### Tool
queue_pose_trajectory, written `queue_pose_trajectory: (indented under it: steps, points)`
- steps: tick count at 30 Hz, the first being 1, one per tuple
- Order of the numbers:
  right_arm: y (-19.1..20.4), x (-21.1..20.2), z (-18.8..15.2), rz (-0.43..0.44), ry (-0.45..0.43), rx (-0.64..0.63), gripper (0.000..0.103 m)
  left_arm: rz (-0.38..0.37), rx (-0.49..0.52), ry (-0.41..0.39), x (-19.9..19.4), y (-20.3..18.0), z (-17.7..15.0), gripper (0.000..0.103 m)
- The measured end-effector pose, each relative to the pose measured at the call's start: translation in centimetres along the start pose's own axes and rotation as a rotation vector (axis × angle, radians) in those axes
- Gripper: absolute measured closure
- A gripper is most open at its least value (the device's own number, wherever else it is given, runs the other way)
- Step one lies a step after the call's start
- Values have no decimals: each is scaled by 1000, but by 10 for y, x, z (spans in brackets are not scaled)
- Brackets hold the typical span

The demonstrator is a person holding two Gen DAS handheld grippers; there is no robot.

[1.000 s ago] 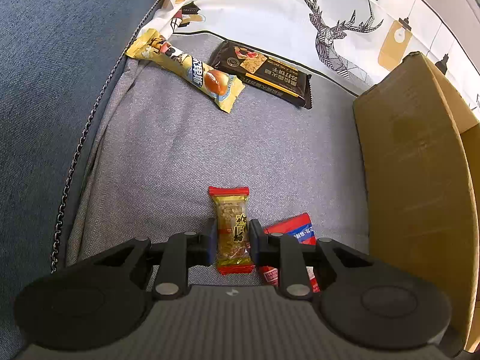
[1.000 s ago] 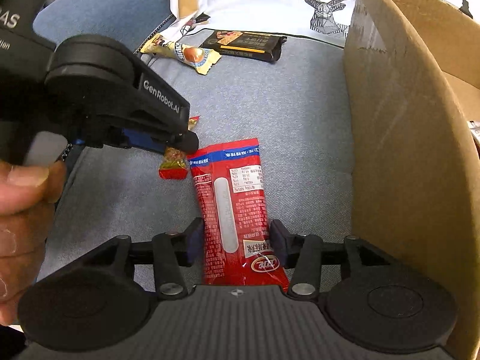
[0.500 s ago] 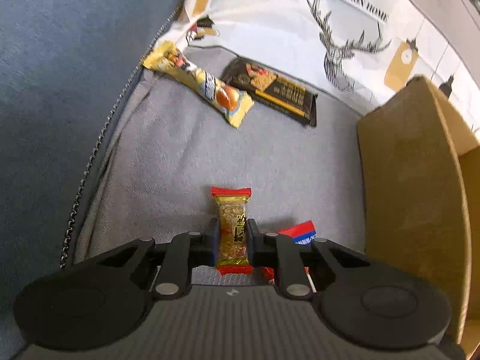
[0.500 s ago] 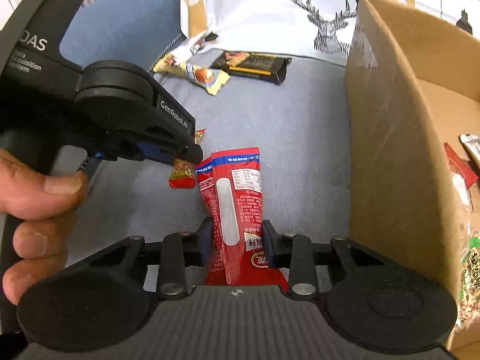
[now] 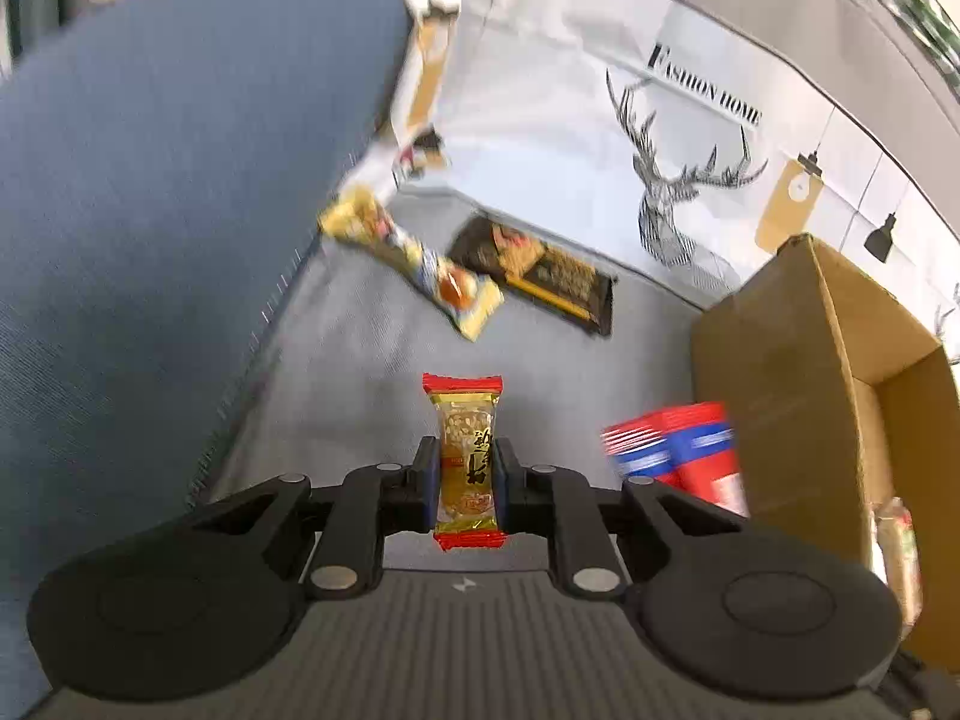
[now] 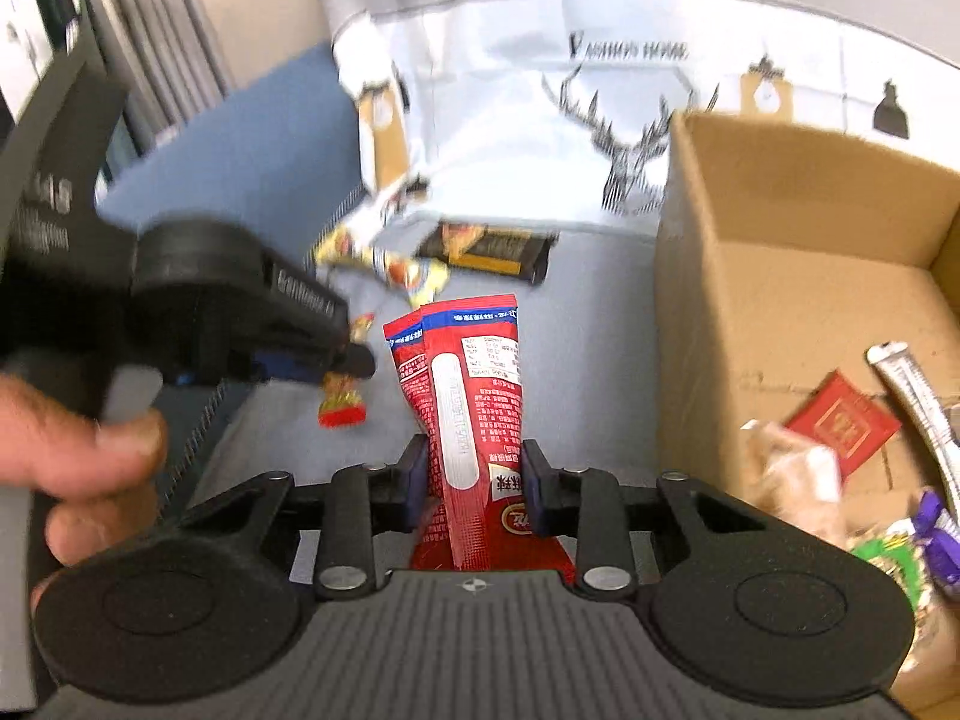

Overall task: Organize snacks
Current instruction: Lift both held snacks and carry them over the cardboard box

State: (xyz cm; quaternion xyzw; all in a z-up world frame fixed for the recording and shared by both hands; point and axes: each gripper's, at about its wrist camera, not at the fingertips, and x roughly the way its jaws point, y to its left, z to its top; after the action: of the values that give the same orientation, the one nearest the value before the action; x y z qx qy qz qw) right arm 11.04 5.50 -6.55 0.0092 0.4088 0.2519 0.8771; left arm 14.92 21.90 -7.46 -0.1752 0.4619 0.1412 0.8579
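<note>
Clamped between the left gripper (image 5: 465,483) fingers: a small gold peanut candy (image 5: 463,457) with red ends, upright, poking out ahead of the tips. Clamped in the right gripper (image 6: 474,489): a red snack packet (image 6: 465,414) with a blue top band and small white print, too blurred to read.

Only in the right wrist view: the person's left hand (image 6: 78,462) on the left tool's handle, beside it on the left, and the inside of the cardboard box (image 6: 708,312), right of the fingers, holding a red square sachet (image 6: 840,420), a silver stick and other wrappers.

Farther ahead of the left gripper, on the grey cushion (image 5: 360,372): a yellow bun wrapper (image 5: 414,258) and, just right of it, a dark cracker pack (image 5: 540,273). Beyond, on the white deer pillow (image 5: 672,198): "FASHION HOME", sharp only from the left wrist.
</note>
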Motion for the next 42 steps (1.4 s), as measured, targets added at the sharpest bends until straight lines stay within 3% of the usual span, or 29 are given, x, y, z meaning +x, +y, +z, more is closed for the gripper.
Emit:
queue_pose_trajectory:
  steps: [9,19,26,35,42]
  points:
    - [-24,-56,11,37,-236,8,71,-26,-30,-200,-32,-24,7,84]
    - [-77,-95,16,-75,-469,83,71,-144,-6,-328,-49,-72,8,84]
    - [-107,-104,16,-164,-499,137,70,-217,93,-358,-54,-113,-7,84]
    - [-144,-116,15,-282,-523,192,70,-280,317,-416,-68,-169,-48,84]
    - [-170,-126,12,-340,-538,243,70,-370,402,-434,-73,-192,-66,84]
